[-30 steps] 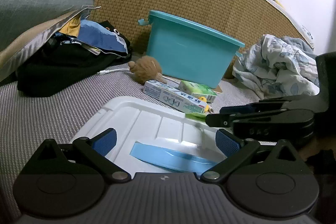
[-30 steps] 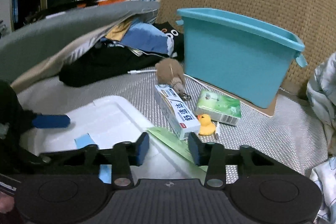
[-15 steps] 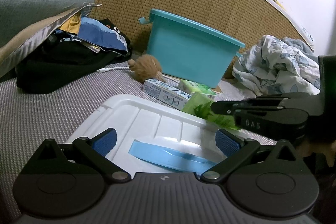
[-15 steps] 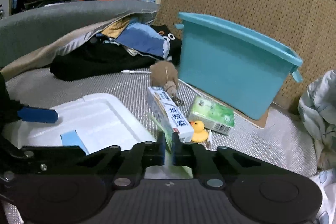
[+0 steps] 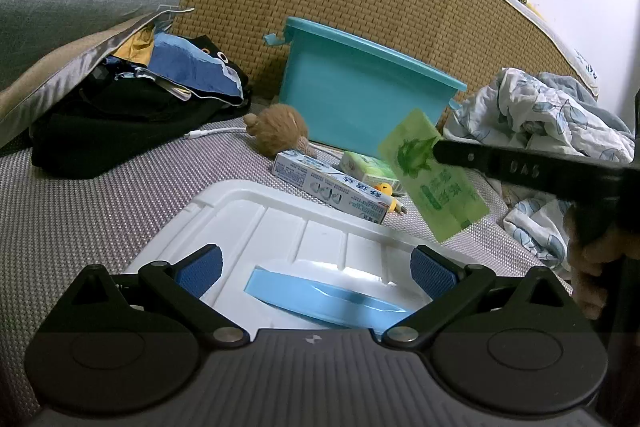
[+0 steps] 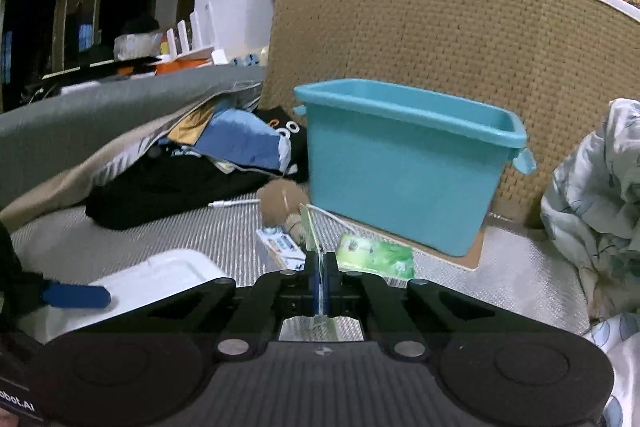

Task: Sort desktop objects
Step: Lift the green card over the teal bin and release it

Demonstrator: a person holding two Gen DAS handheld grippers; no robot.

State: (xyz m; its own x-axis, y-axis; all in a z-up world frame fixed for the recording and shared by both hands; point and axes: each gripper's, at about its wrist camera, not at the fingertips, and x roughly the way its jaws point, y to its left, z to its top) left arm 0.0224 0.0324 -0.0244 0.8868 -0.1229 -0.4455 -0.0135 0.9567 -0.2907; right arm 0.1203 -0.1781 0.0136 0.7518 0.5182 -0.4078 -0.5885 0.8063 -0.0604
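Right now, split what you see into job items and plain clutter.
Job: green sachet in right claw; bin; toothpaste box; tissue pack; duck; plush toy; white lid.
Clutter: clothes; blanket; cable.

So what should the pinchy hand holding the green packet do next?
Probably carry the green packet forward over the teal bin before letting go. The right gripper is shut on it, lifted off the mat, and the bin's open top lies just ahead.
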